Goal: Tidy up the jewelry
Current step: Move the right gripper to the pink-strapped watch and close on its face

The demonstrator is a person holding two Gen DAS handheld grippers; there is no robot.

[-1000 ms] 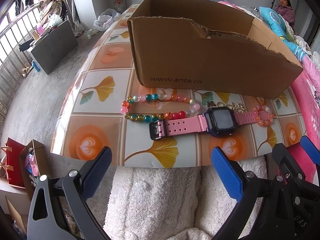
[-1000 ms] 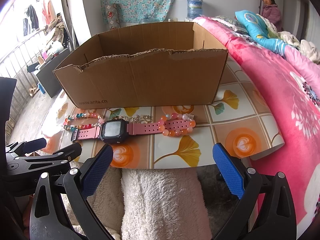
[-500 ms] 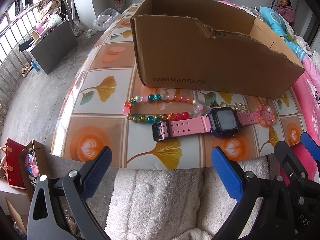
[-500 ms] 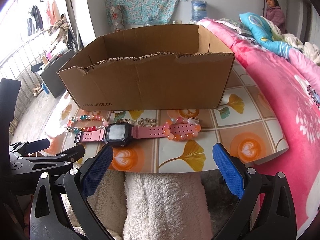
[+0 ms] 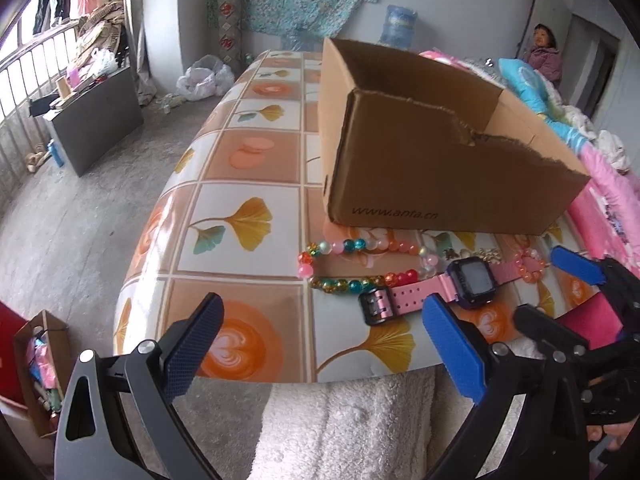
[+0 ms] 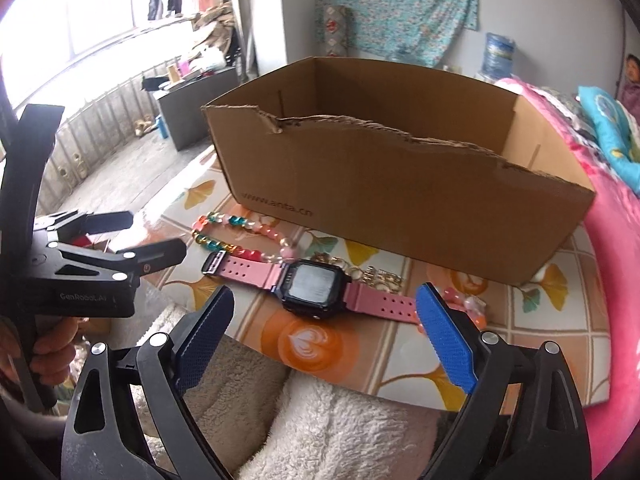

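On a table [image 5: 248, 156] covered with a leaf-and-heart patterned cloth, two hand-held grippers hang wide open at the near edge, neither one touching any jewelry. The left gripper [image 5: 320, 344] has its blue-padded fingers [image 5: 452, 356] spread far apart and empty, poised over the table's rim above a white fluffy towel [image 5: 344, 428]. The right gripper [image 6: 324, 336] is likewise splayed and holds nothing; in its wrist view the pink watch [image 6: 312, 284] lies on the cloth in the span between its two pads, its dark square face up and strap stretched flat. A multicolored bead bracelet [image 5: 360, 264] rests just beyond the watch's buckle end, touching or nearly touching the strap. At the strap's other end sits an orange-pink bead bracelet [image 5: 530, 266], partly hidden in the right wrist view by the gripper's blue pad. A small gold chain piece [image 6: 376, 276] lies behind the watch, close to the cardboard box [image 6: 400, 196]. That open-topped box, torn along its front edge, stands on the table just behind the row of jewelry. A pink floral quilt [image 6: 616, 280] borders the table on the right.
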